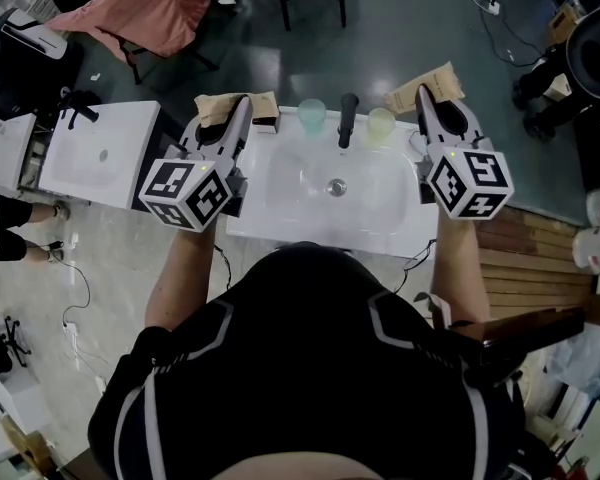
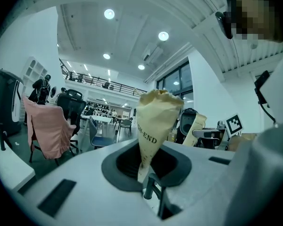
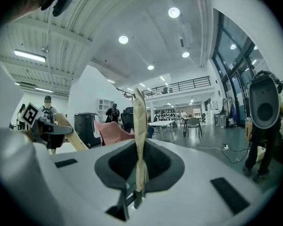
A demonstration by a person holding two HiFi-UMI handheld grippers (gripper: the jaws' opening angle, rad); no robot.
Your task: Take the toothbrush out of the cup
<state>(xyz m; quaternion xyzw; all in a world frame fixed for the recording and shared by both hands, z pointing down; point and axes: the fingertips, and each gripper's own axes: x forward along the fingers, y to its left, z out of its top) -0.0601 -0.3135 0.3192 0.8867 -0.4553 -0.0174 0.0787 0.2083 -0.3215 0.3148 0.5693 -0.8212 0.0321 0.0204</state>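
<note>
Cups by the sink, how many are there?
2: a teal cup left of the black faucet, a yellowish cup right of it. No others show.

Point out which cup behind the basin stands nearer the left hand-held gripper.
The pale green cup, left of the black tap; the yellowish cup stands on the tap's right.

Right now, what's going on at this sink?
A person stands at the white sink with a tool in each hand. The left tool is clamped on a tan paper pouch, and the right tool is clamped on a second tan pouch, both near the sink's back corners. A teal cup and a pale green cup stand on either side of the black faucet, untouched. No toothbrush shows in either cup.
</note>
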